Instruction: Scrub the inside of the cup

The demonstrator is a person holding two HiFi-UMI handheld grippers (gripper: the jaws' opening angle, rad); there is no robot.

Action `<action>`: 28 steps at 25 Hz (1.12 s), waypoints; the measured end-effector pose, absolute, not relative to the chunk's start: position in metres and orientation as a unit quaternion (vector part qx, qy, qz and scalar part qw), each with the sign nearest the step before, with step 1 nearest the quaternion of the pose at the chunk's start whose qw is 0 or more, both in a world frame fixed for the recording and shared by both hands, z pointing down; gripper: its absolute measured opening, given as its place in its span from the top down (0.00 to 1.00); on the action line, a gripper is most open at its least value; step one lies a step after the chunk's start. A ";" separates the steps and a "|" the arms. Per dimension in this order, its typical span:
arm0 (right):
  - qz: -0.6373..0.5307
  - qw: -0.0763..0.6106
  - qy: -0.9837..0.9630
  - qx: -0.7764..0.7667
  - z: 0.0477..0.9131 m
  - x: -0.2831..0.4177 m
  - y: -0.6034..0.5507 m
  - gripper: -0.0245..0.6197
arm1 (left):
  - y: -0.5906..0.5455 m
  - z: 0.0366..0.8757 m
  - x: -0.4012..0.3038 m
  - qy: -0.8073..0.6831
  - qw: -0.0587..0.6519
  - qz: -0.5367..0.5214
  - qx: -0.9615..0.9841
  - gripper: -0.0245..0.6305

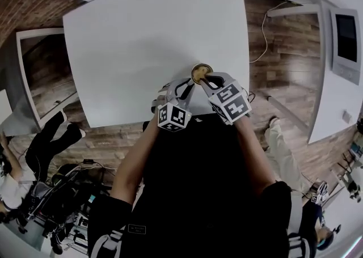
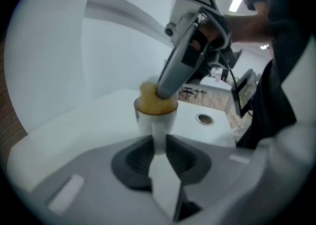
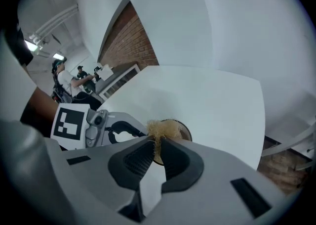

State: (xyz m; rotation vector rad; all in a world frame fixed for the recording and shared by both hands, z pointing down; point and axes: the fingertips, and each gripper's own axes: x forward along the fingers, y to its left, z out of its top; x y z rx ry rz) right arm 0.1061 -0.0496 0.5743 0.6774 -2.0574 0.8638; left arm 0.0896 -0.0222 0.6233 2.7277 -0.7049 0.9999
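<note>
Closest to the head camera are the person's two forearms (image 1: 131, 166), reaching out from a dark top toward the near edge of the white table (image 1: 130, 41). Each hand carries a gripper, and both meet at the cup (image 1: 201, 72), which sits over the table's near edge, toward its right side. I can't tell whether its base rests on the tabletop or is lifted just clear of it.

From the left gripper view I see the left gripper (image 2: 158, 145) with its jaws about halfway in, the dark pads pressed against the white wall of the cup on both sides. The cup is upright between them, mouth up.

My right gripper (image 3: 157, 152) has its jaws drawn almost together on a tan, fibrous scrubber (image 3: 160, 129). The fibres bulge out past the fingertips and fill the mouth of the cup, so only part of the dark rim shows around them. Seen from the left side, this gripper comes down at a slant from the upper right, with its tip buried in the scrubber at the cup's opening.

Both marker cubes face up at the head camera, the left cube (image 1: 173, 116) just beside the right cube (image 1: 229, 102). A wooden floor (image 1: 283, 75) surrounds the table.
</note>
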 end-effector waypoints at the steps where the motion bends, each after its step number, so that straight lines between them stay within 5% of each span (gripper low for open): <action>1: 0.334 0.411 -0.808 0.258 0.581 0.103 -0.047 0.91 | -0.022 0.623 0.090 -0.235 0.079 0.334 0.909 0.85; 9: 0.289 0.501 -0.785 0.221 0.609 0.093 -0.054 0.91 | -0.018 0.626 0.091 -0.226 0.075 0.335 0.912 0.85; 19: 0.220 0.457 -0.817 0.273 0.567 0.099 -0.066 0.91 | -0.021 0.626 0.089 -0.228 0.081 0.331 0.912 0.85; 28: 0.180 0.535 -0.790 0.240 0.604 0.091 -0.067 0.91 | -0.024 0.625 0.090 -0.231 0.080 0.331 0.911 0.85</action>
